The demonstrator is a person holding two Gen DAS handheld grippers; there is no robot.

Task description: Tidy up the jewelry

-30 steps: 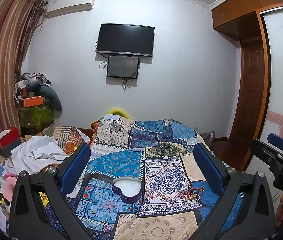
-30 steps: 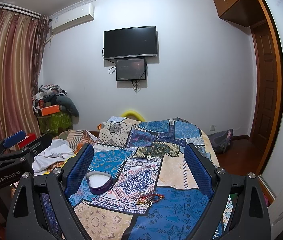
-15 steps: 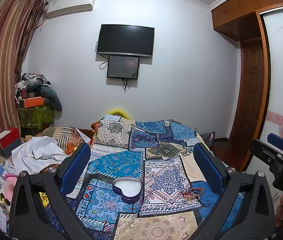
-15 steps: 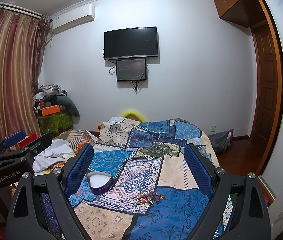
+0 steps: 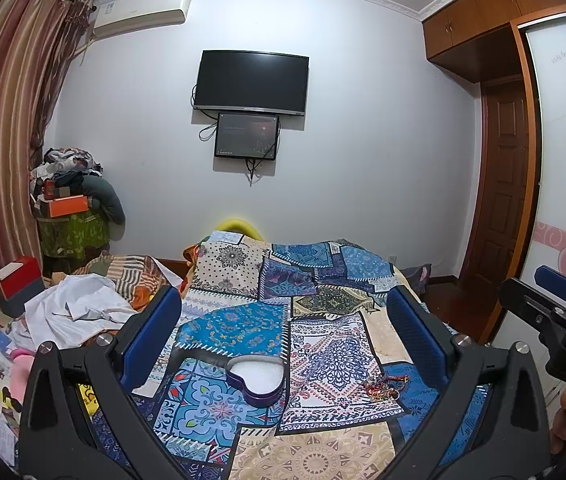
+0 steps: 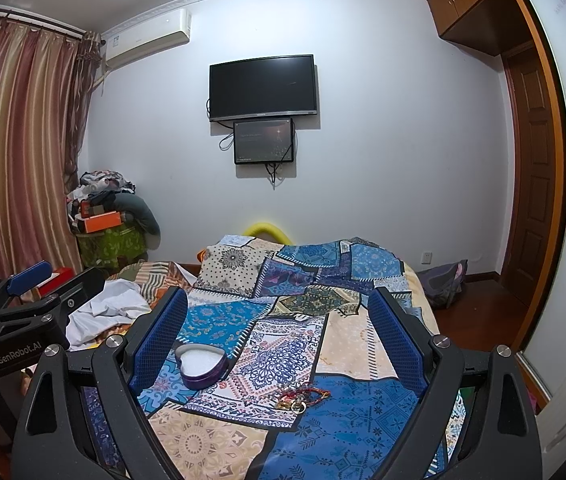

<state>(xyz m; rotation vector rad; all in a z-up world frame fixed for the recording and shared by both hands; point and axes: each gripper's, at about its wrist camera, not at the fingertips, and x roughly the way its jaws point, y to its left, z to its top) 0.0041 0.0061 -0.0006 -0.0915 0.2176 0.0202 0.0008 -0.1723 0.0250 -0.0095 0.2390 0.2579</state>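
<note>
Both grippers hang above the near end of the bed (image 5: 367,452), fingers spread wide and empty, seemingly poised to start. The heart-shaped tin (image 5: 257,378) sits open on the patchwork cover with its white lining showing, presumably placed there to receive pieces. The jewelry (image 6: 301,398), a small tangle of red cord and gold bits too fine to sort out here, lies just right of it, nearer the right gripper (image 6: 277,342); the left gripper (image 5: 283,344) frames the tin

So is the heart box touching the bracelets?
Apart. In the right wrist view, patterned bedspread shows plainly between the heart box and the bracelets; the left wrist view shows the same gap.
</note>
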